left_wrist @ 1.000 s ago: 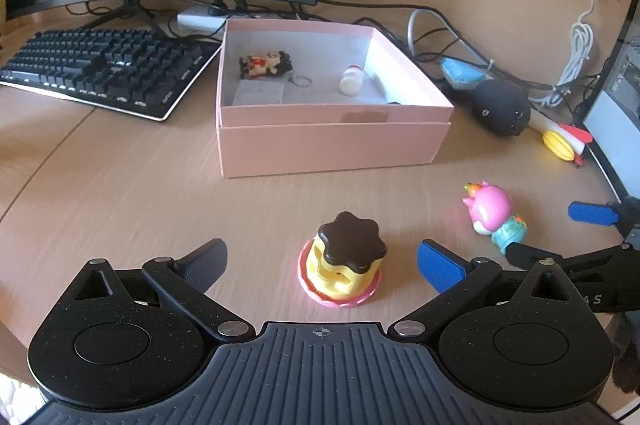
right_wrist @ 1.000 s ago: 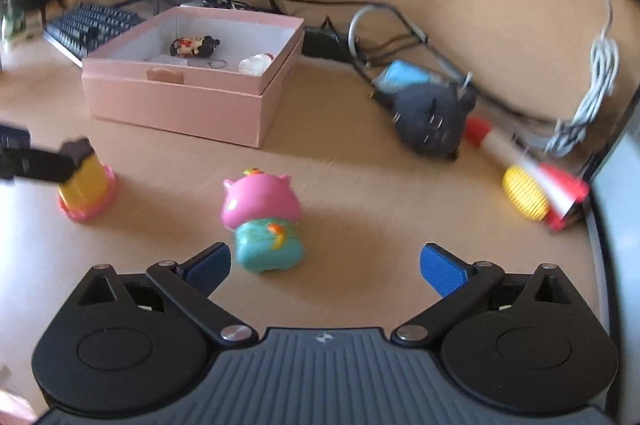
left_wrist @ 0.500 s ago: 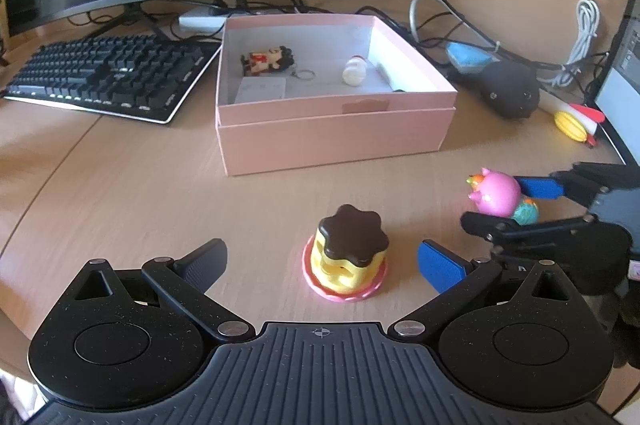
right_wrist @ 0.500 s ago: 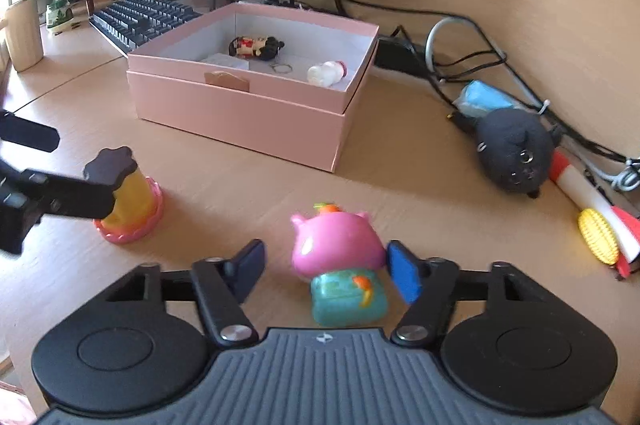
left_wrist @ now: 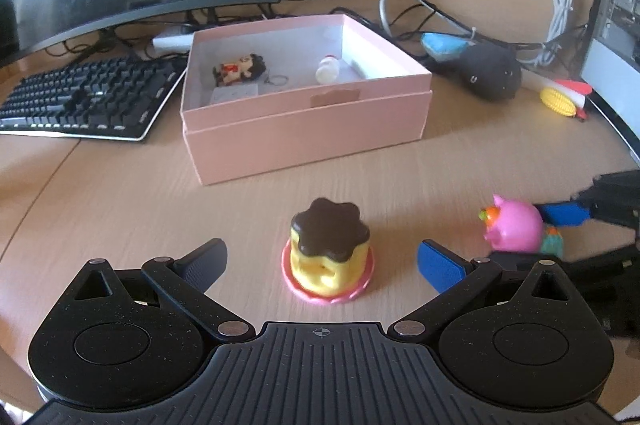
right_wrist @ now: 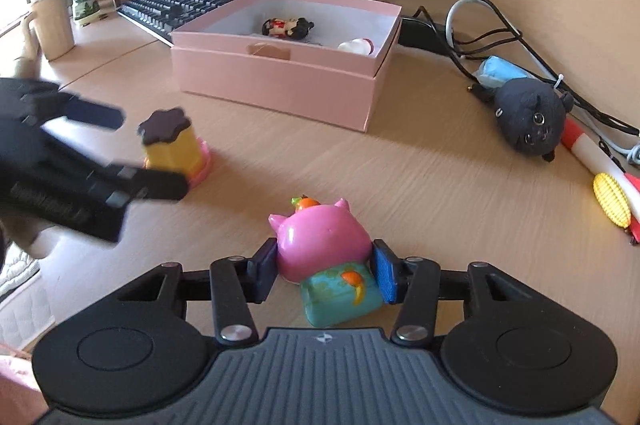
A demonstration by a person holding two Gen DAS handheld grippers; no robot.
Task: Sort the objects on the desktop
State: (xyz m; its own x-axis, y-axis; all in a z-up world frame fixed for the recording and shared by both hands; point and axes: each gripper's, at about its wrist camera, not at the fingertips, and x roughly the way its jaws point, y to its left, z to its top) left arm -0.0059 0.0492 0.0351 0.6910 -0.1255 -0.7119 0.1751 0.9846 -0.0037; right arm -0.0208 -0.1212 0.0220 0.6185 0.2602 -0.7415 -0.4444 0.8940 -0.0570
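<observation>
Right wrist view: we look along the right gripper (right_wrist: 324, 275) at a pink pig-headed plastic figurine on a teal base (right_wrist: 326, 257), which sits directly between our two fingers on the light wooden desk (right_wrist: 440, 177), toward its near edge. The figurine lies with its head pointing away from us and its base toward the camera, so its long axis runs along our line of sight and the jaws take it across the width. The jaws are closing to a narrow gap; the dark pad on one side and the blue pad on the other stand right against the pink head, and we cannot tell whether they press yet. Beyond, toward the far edge, stands the open pink cardboard box (right_wrist: 280, 81), already holding a small dark-haired keychain doll (right_wrist: 288, 27) and a little white bottle (right_wrist: 356, 45); we judge it the destination, reached by lifting up and forward. Our left gripper (left_wrist: 320, 261) stands wide and empty, straddling a yellow pudding toy with a brown scalloped top on a pink saucer (left_wrist: 329, 251) without touching it. The right hand is plainly the nearer to the pig, the left to the pudding.
</observation>
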